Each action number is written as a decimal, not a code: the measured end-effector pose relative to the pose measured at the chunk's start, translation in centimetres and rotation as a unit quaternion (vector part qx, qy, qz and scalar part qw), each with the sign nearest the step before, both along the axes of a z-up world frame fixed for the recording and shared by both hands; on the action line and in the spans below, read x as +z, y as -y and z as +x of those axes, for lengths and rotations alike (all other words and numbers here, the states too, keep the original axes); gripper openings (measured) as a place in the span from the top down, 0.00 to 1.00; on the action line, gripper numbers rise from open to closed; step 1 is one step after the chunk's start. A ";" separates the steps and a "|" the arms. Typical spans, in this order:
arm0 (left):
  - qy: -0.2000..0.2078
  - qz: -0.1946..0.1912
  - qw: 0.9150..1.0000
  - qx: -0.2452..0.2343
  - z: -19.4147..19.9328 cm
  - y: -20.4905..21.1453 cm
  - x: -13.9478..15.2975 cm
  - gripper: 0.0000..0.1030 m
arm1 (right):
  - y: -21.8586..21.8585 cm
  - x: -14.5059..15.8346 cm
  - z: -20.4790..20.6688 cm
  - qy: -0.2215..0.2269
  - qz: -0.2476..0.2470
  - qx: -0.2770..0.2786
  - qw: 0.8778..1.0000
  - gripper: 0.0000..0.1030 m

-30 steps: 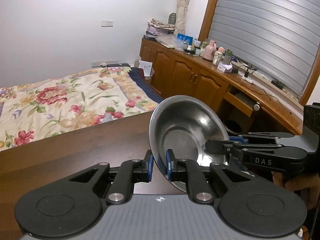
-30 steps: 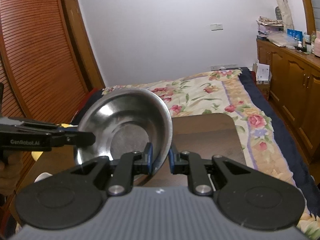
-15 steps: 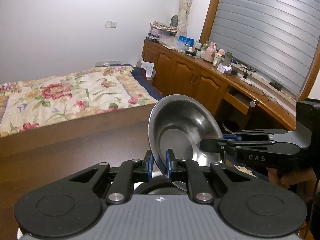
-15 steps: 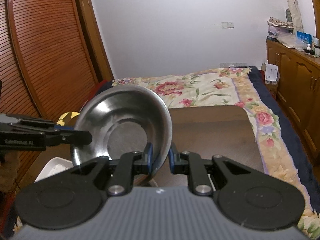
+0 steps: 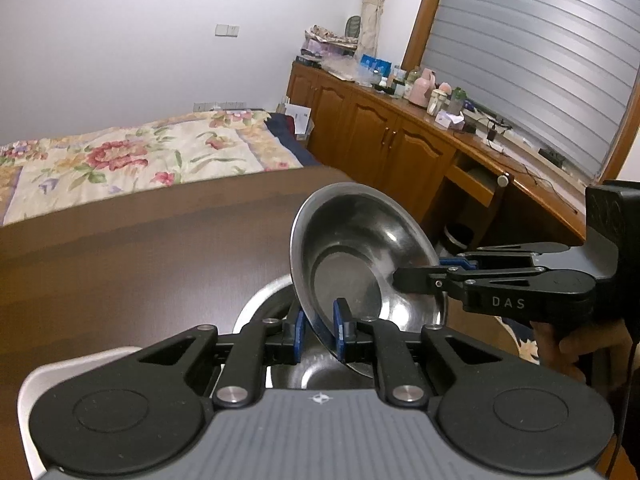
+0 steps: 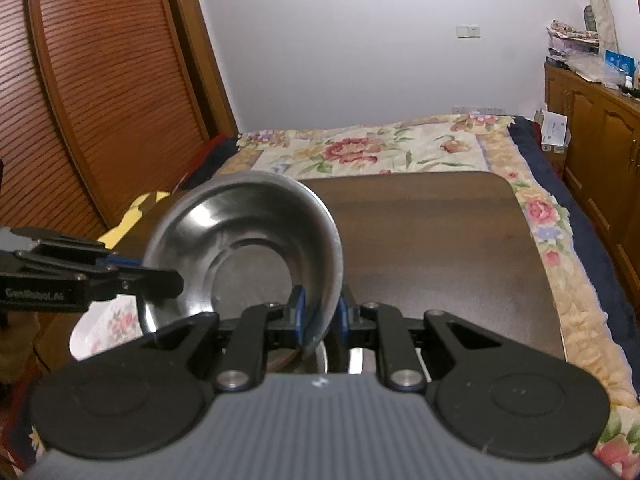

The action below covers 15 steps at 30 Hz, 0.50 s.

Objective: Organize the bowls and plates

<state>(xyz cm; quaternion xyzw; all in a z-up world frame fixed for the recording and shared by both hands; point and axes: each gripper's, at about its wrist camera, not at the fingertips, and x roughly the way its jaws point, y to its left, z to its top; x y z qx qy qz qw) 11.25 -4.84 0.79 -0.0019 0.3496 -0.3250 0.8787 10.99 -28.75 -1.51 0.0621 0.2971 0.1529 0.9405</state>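
The left gripper (image 5: pixel 319 330) is clamping the near rim of a steel bowl (image 5: pixel 360 264), blue pads pressing either side of the thin wall. The right gripper (image 6: pixel 322 318) is pinching the same bowl (image 6: pixel 248 248) on the opposite rim, jaws closed on the metal. In the left wrist view the right gripper (image 5: pixel 404 280) is reaching in from 3 o'clock, a hand (image 5: pixel 576 350) wrapping its handle. In the right wrist view the left gripper (image 6: pixel 172 280) is coming in from 9 o'clock.

The bowl is hanging tilted between the two, its hollow facing the cameras, above a brown table (image 6: pixel 440 240). Under it, at 6 o'clock in the left view, a second steel bowl (image 5: pixel 260 304) is sitting on the table, and a white tray (image 5: pixel 36 384) is showing at 8 o'clock. In the right view a flowered plate (image 6: pixel 108 328) is lying at 8 o'clock.

Beyond the table, at 12 o'clock, a bed with a flowered quilt (image 6: pixel 360 148) is stretching to the white wall. Wooden cabinets (image 5: pixel 380 140) are running along 2 o'clock in the left view, cluttered on top. A slatted wooden door (image 6: pixel 100 80) is filling 10 o'clock in the right view.
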 end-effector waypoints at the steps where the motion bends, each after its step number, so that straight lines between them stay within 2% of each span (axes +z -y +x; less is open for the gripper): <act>1: -0.003 -0.001 1.000 0.002 -0.1 0.0 -0.3 0.84 | -0.1 -0.2 -0.1 -0.001 -0.001 0.001 1.000 0.82; 7: -0.013 -0.002 1.000 0.005 -1.0 -0.3 -1.8 0.84 | -0.5 -1.0 -0.6 -0.008 -0.003 0.003 1.000 0.82; 15: 0.003 0.011 1.000 0.012 -2.5 -0.5 -2.8 0.84 | -1.0 -1.8 -1.4 -0.010 -0.004 0.006 1.000 0.82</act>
